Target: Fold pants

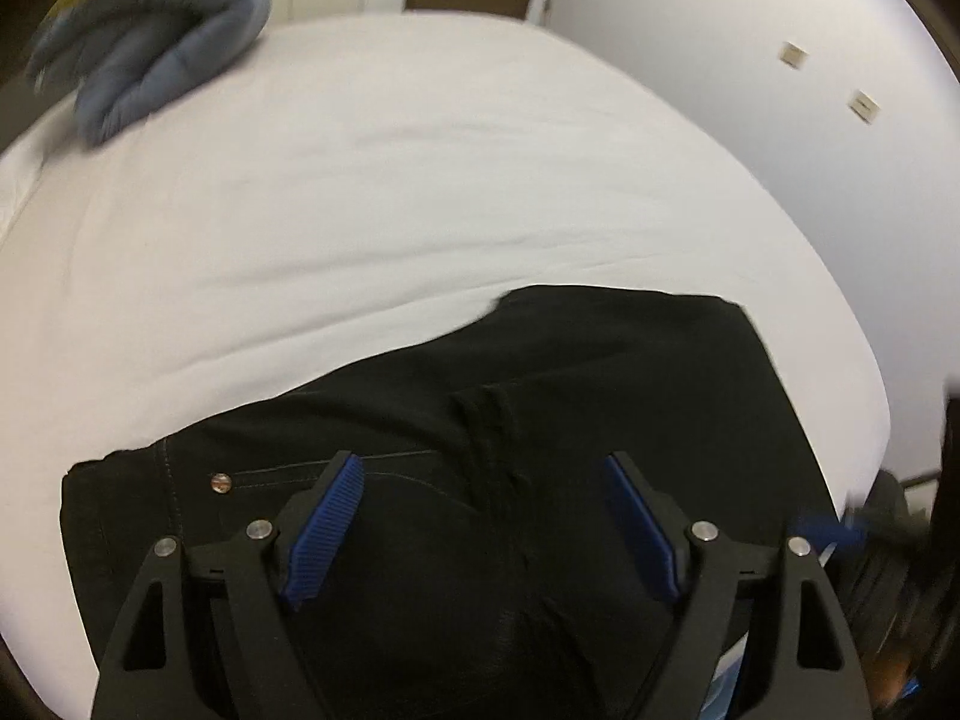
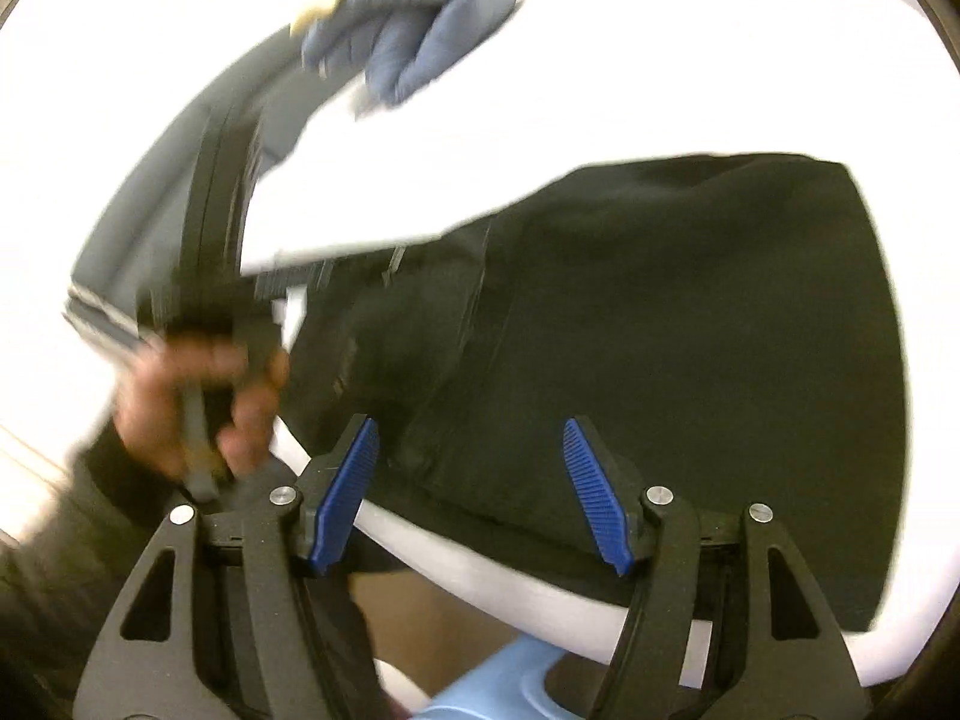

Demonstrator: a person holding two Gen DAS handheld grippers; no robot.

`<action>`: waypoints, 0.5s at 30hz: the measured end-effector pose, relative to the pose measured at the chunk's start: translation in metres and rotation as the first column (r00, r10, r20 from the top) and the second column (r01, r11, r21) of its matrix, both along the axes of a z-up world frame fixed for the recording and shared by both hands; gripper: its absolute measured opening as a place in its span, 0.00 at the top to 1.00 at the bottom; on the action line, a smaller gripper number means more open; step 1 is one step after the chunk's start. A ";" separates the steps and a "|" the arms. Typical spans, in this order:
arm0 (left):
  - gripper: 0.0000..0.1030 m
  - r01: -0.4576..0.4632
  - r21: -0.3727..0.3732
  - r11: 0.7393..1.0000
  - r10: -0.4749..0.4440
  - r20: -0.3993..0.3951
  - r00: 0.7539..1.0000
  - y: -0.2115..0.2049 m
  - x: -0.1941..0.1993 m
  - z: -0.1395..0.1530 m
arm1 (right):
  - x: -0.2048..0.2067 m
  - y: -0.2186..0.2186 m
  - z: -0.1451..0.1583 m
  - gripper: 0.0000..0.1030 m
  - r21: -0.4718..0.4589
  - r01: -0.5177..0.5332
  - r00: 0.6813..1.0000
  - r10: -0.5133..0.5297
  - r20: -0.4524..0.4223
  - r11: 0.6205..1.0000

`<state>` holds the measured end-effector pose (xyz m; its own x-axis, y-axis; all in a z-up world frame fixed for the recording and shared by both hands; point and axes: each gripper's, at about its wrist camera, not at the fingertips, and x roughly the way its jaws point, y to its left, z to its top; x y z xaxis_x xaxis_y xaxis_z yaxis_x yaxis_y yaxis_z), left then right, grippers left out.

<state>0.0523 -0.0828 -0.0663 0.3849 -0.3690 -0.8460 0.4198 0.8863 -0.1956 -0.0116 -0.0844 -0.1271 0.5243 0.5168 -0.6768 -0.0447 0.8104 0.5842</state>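
Black pants (image 1: 630, 390) lie folded in a compact block on a white sheeted surface (image 1: 360, 180); a waist rivet and stitching show near their left end. My left gripper (image 1: 480, 462) hovers over them, open, with nothing between its blue pads. In the right wrist view the pants (image 2: 660, 300) reach the surface's near edge. My right gripper (image 2: 468, 423) stands open just above that edge, nothing pressed by its pads. A bare hand (image 2: 198, 402) gripping the other tool's handle appears blurred to the left.
A blue-gloved hand (image 1: 162, 42) rests on the far left of the sheet, seen also as a gloved hand (image 2: 420, 18) at the top. A white wall (image 1: 750, 150) with small plates stands to the right. A light blue object (image 2: 498, 684) sits below the edge.
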 end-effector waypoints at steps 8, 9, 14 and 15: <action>0.26 -0.004 0.065 0.998 0.011 -0.107 0.994 -0.046 -0.056 -0.060 | 0.033 -0.128 0.004 0.54 0.218 0.086 0.996 -0.077 -0.050 0.972; 0.26 -0.015 0.062 0.998 0.021 -0.099 0.995 -0.047 -0.059 -0.061 | 0.045 -0.135 -0.006 0.56 0.230 0.091 0.995 -0.079 -0.064 0.969; 0.24 -0.034 0.094 0.995 0.044 -0.108 0.993 -0.066 -0.064 -0.062 | 0.112 -0.154 -0.059 0.60 0.215 0.097 0.981 -0.057 -0.186 0.972; 0.24 -0.035 0.093 0.995 0.046 -0.112 0.993 -0.067 -0.062 -0.063 | 0.112 -0.160 -0.067 0.64 0.222 0.086 0.979 -0.041 -0.199 0.971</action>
